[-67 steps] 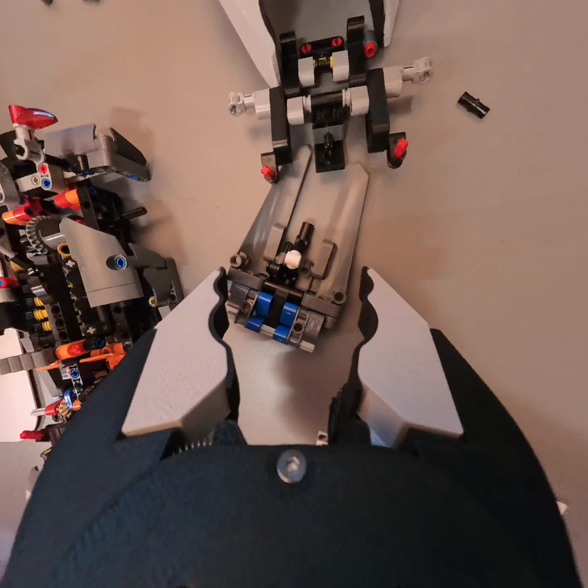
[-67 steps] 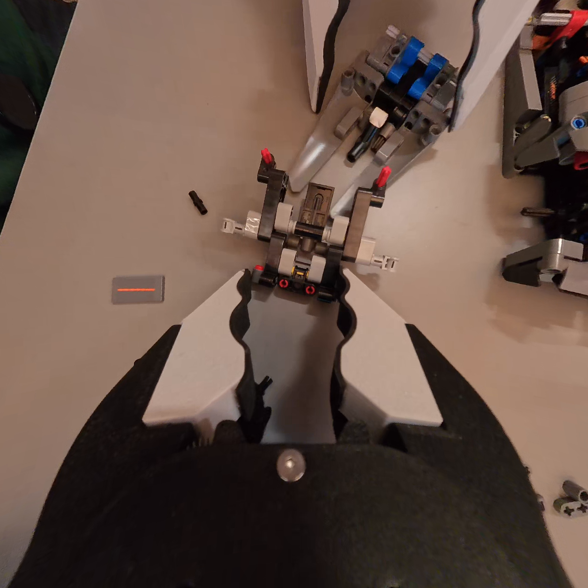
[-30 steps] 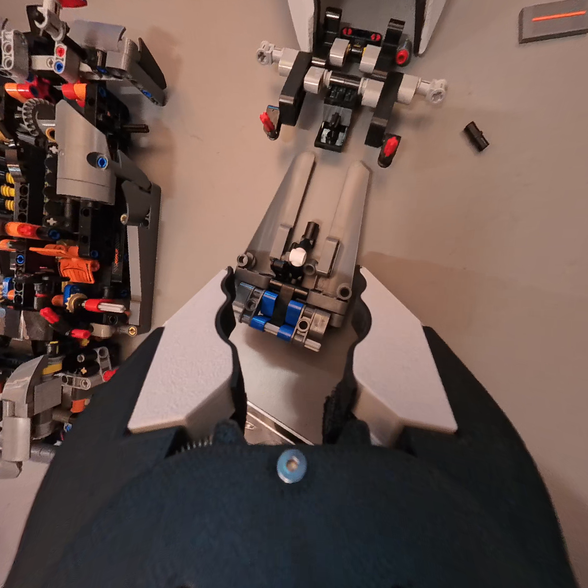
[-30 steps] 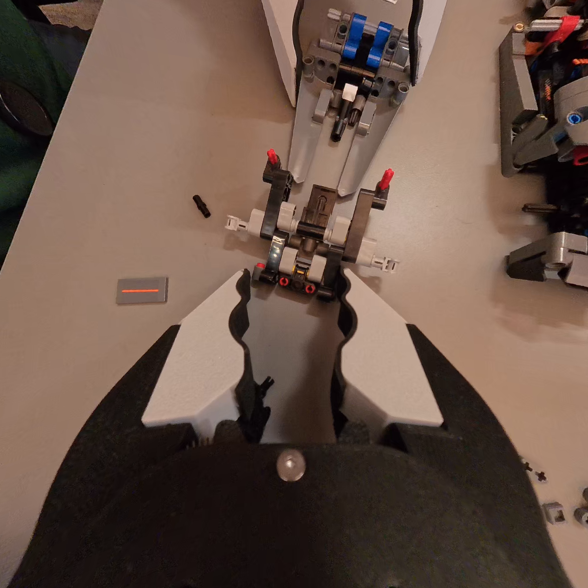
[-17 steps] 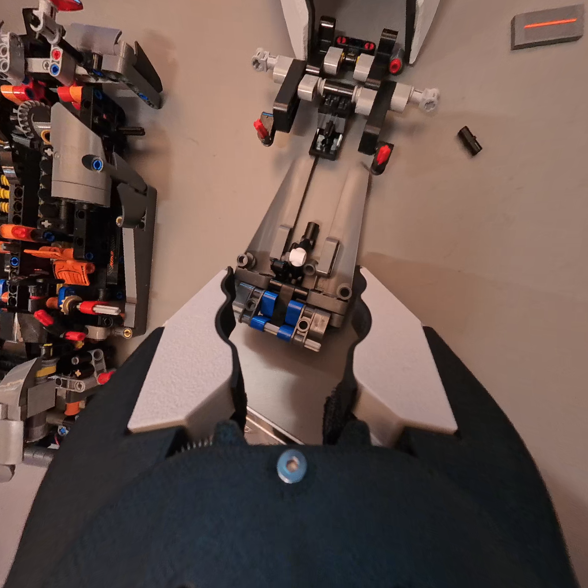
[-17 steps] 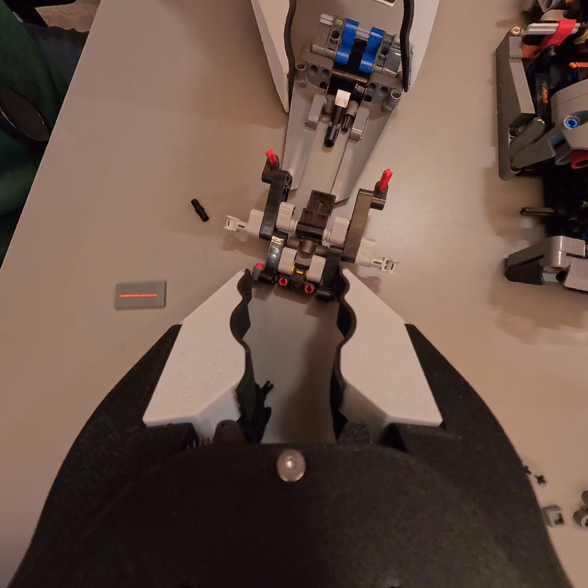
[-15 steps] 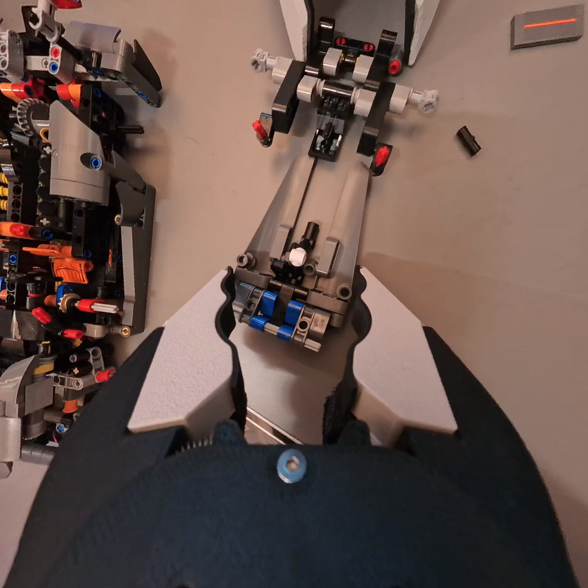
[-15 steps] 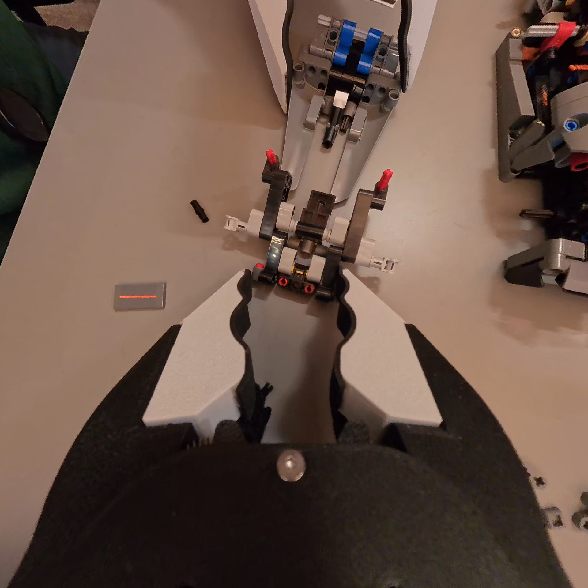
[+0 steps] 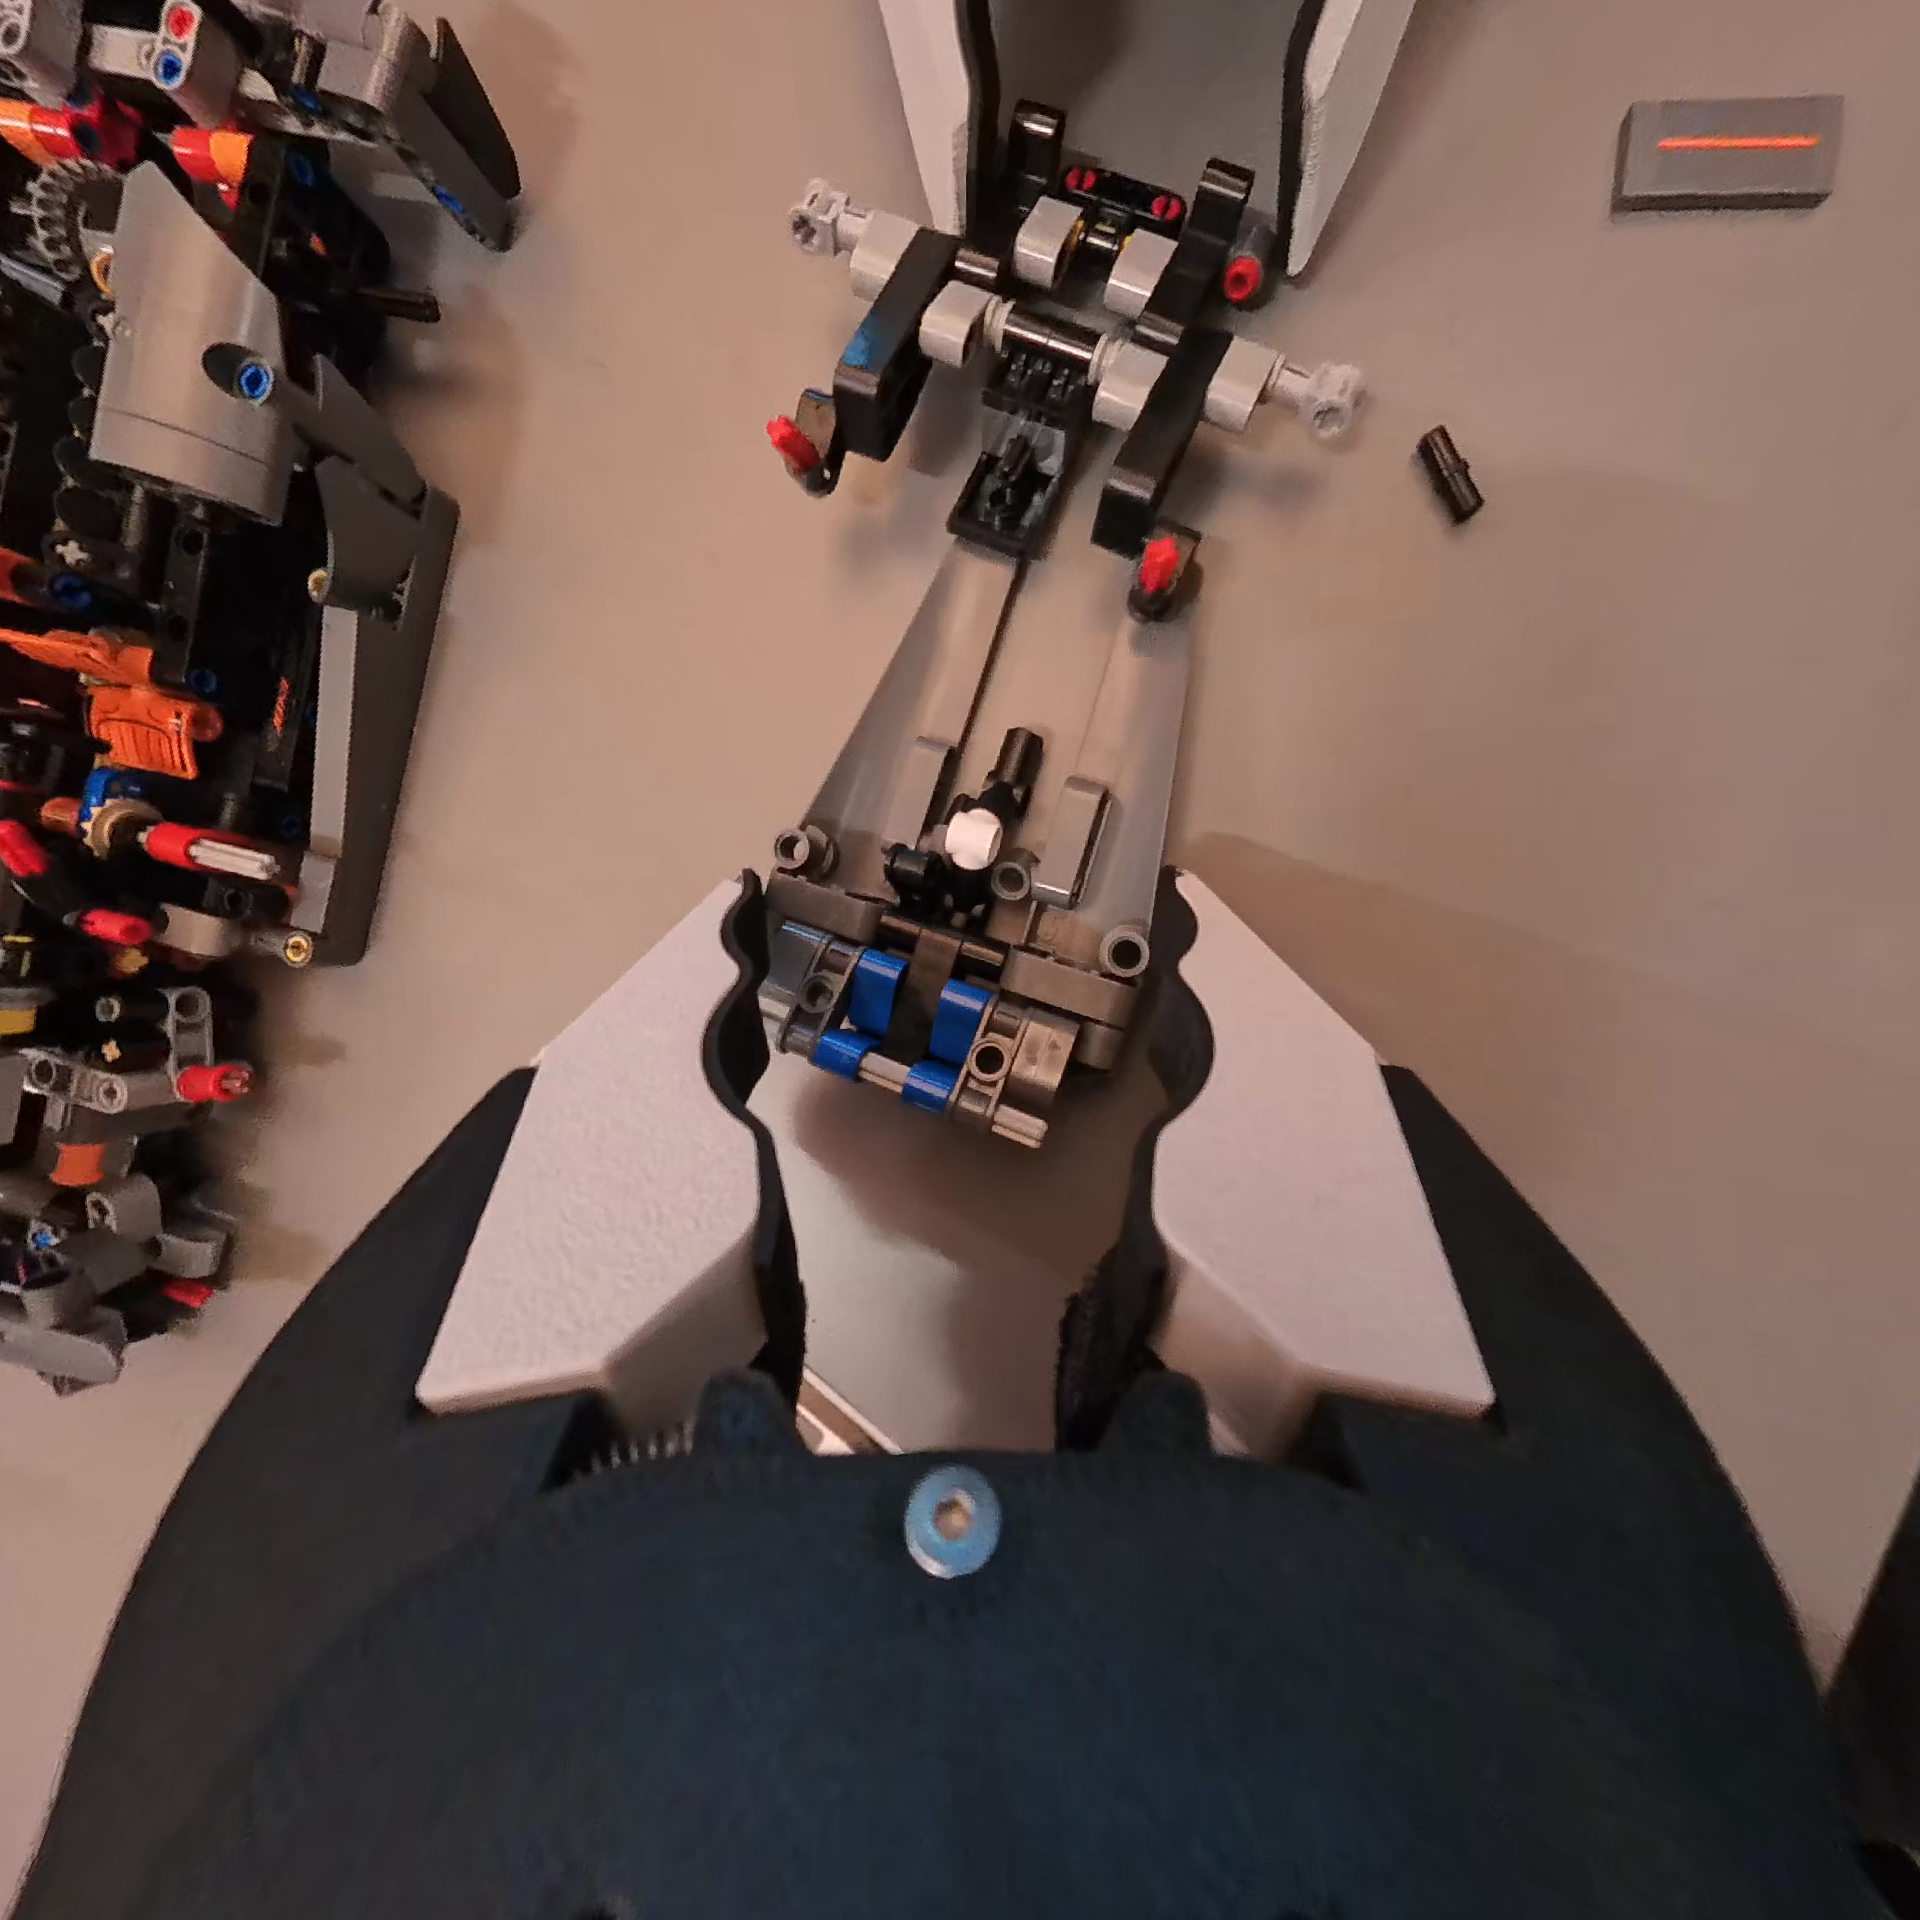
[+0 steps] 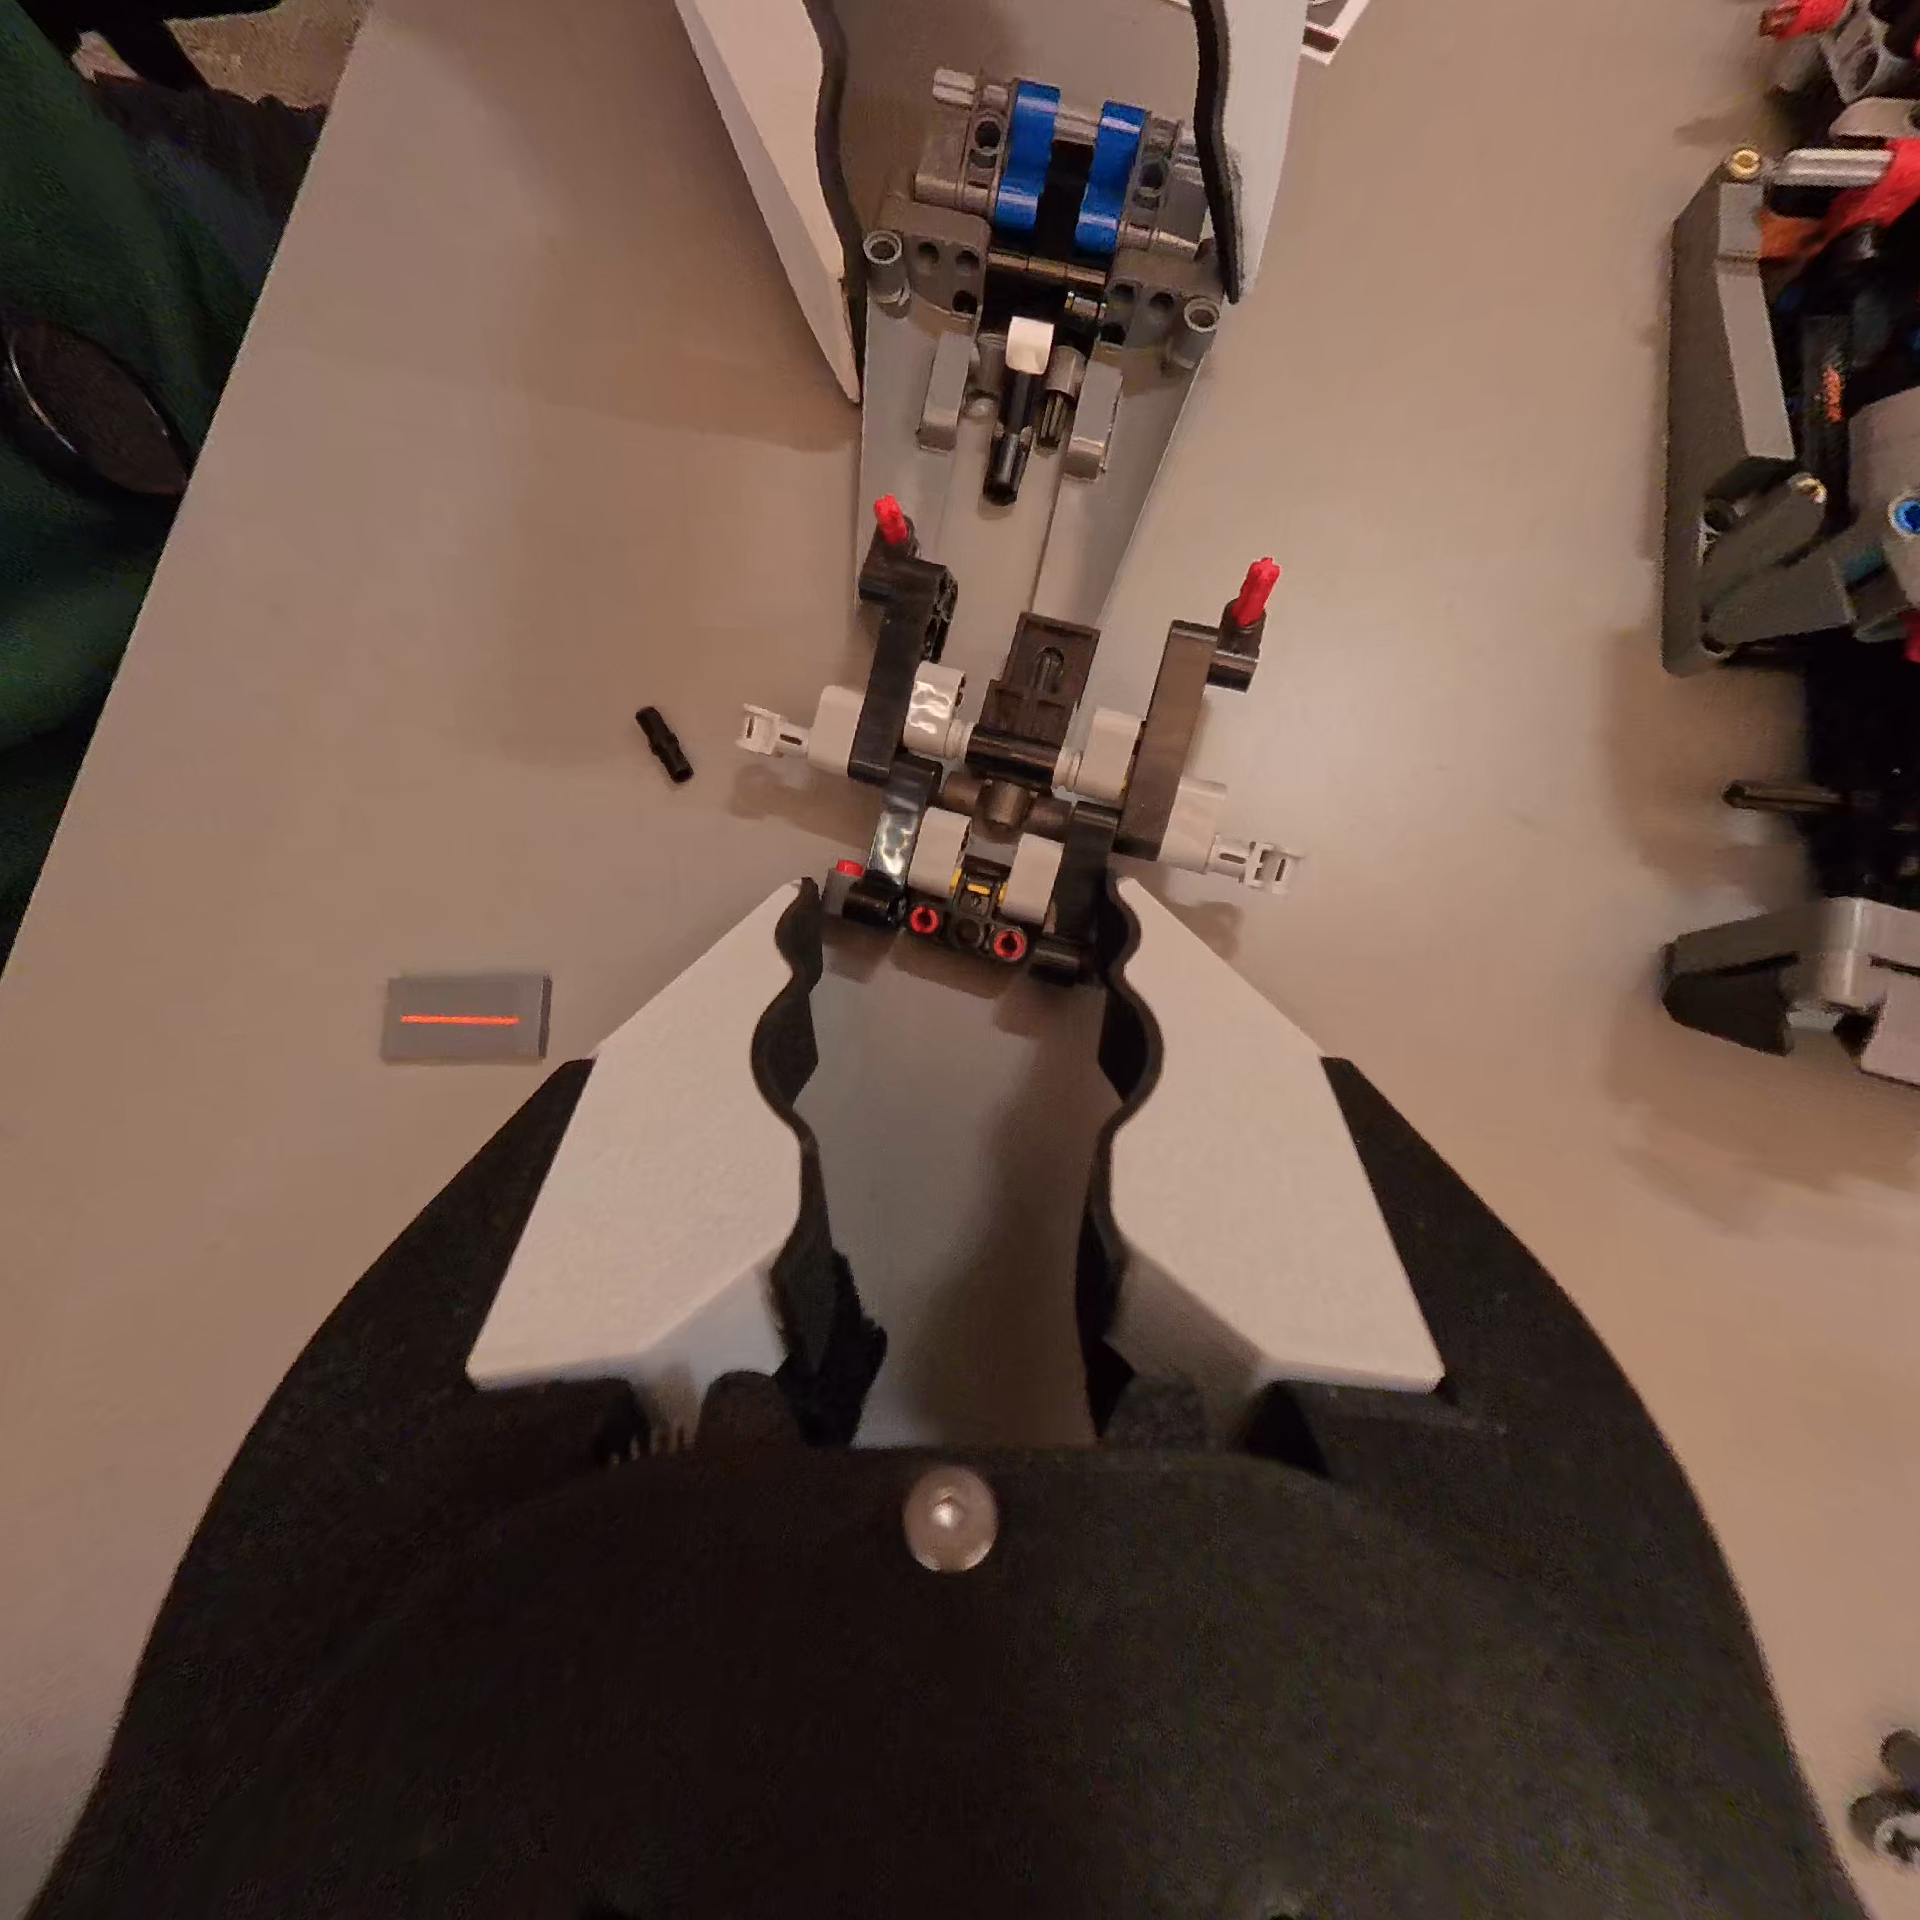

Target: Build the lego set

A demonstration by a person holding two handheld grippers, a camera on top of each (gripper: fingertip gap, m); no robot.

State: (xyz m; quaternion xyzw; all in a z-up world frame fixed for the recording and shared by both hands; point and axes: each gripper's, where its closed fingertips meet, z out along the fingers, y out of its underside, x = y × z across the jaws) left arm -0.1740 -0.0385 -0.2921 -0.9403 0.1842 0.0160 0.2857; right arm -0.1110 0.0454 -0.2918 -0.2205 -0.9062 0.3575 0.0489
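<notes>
My left gripper (image 9: pixel 961 902) is shut on the wide, blue-studded end of a grey wedge-shaped assembly (image 9: pixel 997 727). My right gripper (image 10: pixel 961 899) is shut on the near end of a black frame assembly (image 10: pixel 997 769) with light grey sleeves and red pins. The two grippers face each other over the table. The wedge (image 10: pixel 1039 416) points its narrow tip between the frame's two black arms, and the tip touches the frame's small black plate (image 9: pixel 1008 488). The right gripper's fingers (image 9: pixel 940 114) show at the top of the left wrist view. The left gripper's fingers (image 10: pixel 769 166) show at the top of the right wrist view.
A large, partly built grey, black and orange model (image 9: pixel 187 520) lies beside the left gripper; it also shows in the right wrist view (image 10: pixel 1797 499). A loose black pin (image 10: pixel 663 744) and a grey tile with an orange line (image 10: pixel 465 1018) lie near the table's edge (image 10: pixel 208 436). Small loose parts (image 10: pixel 1891 1808) lie at the lower right. One gripper's finger ends stand about 11 cm off the other's.
My left gripper closed on the wedge, straightened it and slid it toward the black frame. The tip went from a gap away to touching the frame's black plate. The right gripper stayed put.
</notes>
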